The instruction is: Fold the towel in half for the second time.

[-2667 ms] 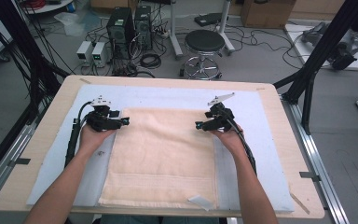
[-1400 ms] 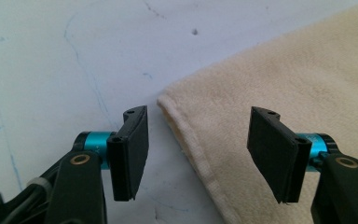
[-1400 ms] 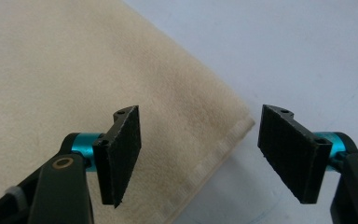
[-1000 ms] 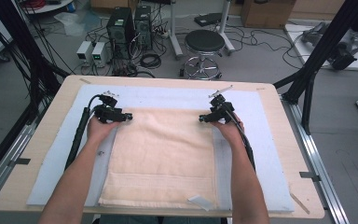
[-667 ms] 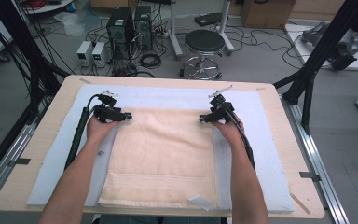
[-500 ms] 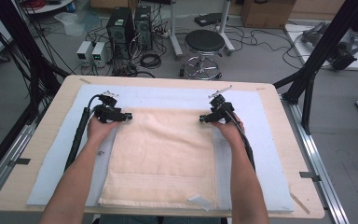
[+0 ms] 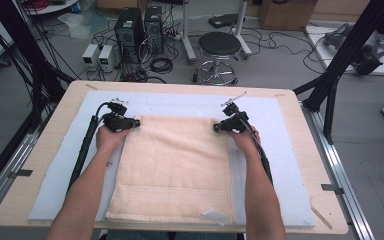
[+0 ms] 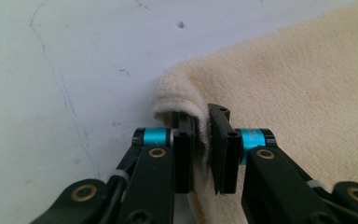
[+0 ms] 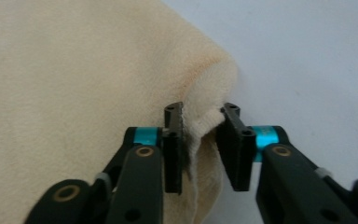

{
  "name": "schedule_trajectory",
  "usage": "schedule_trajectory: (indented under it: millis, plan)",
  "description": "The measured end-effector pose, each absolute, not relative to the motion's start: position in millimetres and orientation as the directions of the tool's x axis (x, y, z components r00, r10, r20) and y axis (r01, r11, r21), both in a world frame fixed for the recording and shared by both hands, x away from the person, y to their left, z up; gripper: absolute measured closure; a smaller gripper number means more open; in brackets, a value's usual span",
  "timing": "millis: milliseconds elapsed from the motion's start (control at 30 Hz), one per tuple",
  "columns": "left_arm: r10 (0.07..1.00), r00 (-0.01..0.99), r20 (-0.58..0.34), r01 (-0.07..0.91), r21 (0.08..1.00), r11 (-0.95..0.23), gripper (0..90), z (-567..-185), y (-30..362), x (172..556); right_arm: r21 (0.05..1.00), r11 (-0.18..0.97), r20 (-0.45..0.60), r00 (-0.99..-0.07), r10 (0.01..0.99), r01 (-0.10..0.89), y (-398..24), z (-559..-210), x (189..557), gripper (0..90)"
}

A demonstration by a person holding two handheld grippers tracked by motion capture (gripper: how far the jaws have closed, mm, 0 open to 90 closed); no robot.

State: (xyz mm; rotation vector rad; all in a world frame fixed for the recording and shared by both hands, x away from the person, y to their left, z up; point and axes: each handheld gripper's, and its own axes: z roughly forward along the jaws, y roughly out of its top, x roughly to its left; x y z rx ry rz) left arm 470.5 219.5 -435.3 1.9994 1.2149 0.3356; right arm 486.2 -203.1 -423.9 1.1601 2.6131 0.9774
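A cream towel (image 7: 175, 165) lies flat on the pale blue mat (image 7: 285, 150). My left gripper (image 7: 136, 122) sits at its far left corner and my right gripper (image 7: 217, 128) at its far right corner. Both sets of jaws have just been closing, each with a corner between them. In the left gripper view the gripper (image 8: 203, 140) pinches a raised fold of the towel (image 8: 298, 79) between its pads. In the right gripper view the gripper (image 9: 204, 140) grips the bunched corner of the towel (image 9: 74, 70), which humps up above the jaws.
The mat covers most of the wooden table (image 7: 45, 150). A small white label (image 7: 215, 216) lies on the towel's near edge. Beyond the far edge stand a round stool (image 7: 220, 47), computer towers (image 7: 140, 25) and floor cables. Black frame posts flank the table.
Since the earliest frame both hands have moved away from me to the towel's far corners. Over the last second they have stayed there.
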Motion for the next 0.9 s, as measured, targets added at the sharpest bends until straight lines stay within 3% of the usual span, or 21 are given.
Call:
schedule_trajectory:
  millis: [433, 900]
  plan:
    - [0.810, 0.576, -0.110, 0.516, 0.818, -0.255, 83.5, -399, 228, 451, 0.724, 0.454, 0.148, -0.760, 0.633, 0.519, -213, -387, 469, 80.8]
    - [0.775, 0.632, -0.015, 0.345, 0.901, -0.264, 83.3, -368, 239, 382, 0.812, 0.441, 0.097, -0.834, 0.543, 0.382, -226, -343, 411, 81.8]
